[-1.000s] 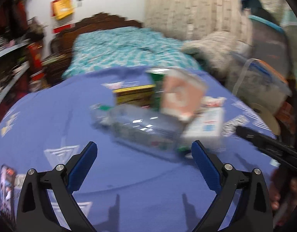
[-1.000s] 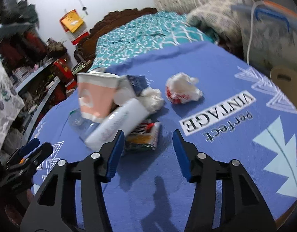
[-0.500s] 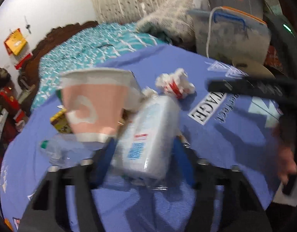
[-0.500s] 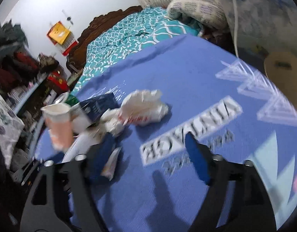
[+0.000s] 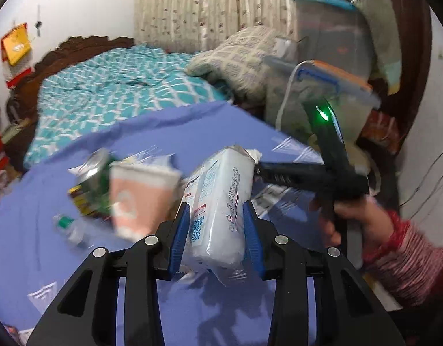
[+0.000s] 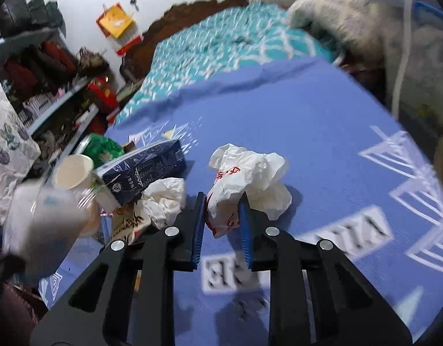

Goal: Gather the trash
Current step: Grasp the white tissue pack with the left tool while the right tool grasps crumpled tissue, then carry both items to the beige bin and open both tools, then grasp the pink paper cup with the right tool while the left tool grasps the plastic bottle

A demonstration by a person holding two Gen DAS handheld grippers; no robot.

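Now the left claw (image 5: 216, 230), just closed, pinches a white pack (image 5: 221, 201) above the blue tabletop (image 5: 192, 132), while the right claw (image 6: 222, 219), also just closed, pinches a crumpled bag (image 6: 244, 178) lying there.

I see a round worktop under a blue cloth (image 6: 322, 132) printed with white triangles and block letters. Lying on it in a loose heap at my left are a dark blue printed carton (image 6: 146, 170) on its side, a green drink can (image 6: 101, 148), a pink and white paper cup (image 5: 140, 199), a crumpled white tissue (image 6: 166, 199) and a small clear plastic bottle with a green cap (image 5: 69, 226). A crumpled white plastic bag with red print (image 6: 247, 184) sits apart from the heap, nearer the middle.
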